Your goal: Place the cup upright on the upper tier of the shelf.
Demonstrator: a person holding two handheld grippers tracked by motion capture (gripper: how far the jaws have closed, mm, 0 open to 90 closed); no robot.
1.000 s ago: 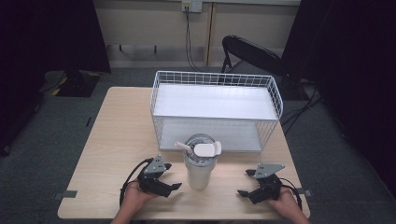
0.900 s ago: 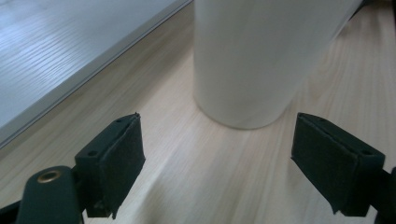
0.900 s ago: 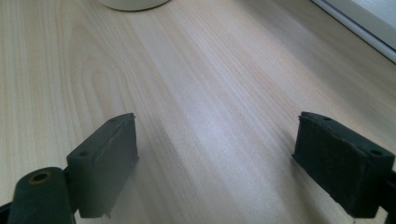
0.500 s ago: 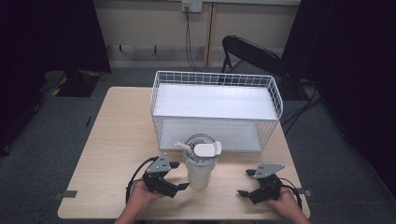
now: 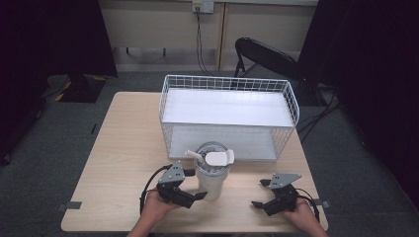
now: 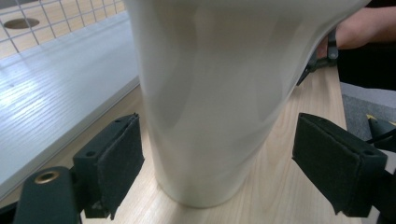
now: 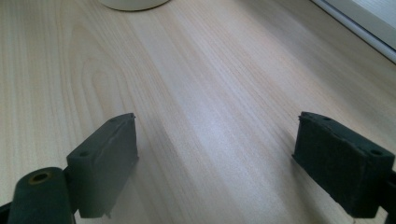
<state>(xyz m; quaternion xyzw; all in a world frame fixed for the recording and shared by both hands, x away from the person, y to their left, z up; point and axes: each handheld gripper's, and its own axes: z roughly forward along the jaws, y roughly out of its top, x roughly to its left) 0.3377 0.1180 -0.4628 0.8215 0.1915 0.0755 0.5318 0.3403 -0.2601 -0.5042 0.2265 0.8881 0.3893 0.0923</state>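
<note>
So the tumbler point(image 5: 211, 175) is standing upright near the front edge of the table point(image 5: 118, 148), right in front of the white wire basket point(image 5: 228, 116), with its lid on, a flip tab on top and a straw poking out toward the left. Its long axis runs straight up, so the grab has to come in from the side, and that's how the left gripper point(image 5: 190, 195) is lined up: it sits just left of the cup and pointed at it, jaws spread wide. In the left gripper view the tumbler body point(image 6: 210, 102) sits between the two pads point(image 6: 114, 161), closer to the left-hand one, and as far as I can tell neither pad is touching it. So the cup is already in the mouth of that gripper and I'd guess a plain squeeze is all that's needed. The right gripper point(image 5: 267, 197) is well off to the other side, also spread open, hovering low over bare table point(image 7: 196, 93) with just the cup's base point(image 7: 133, 3) peeking in at the top of its view. Left is clearly the nearer one. Compared with a second ago, the left gripper has slid in toward the tumbler, from beside it to having its jaws around it, while the right one and the cup haven't budged.
</note>
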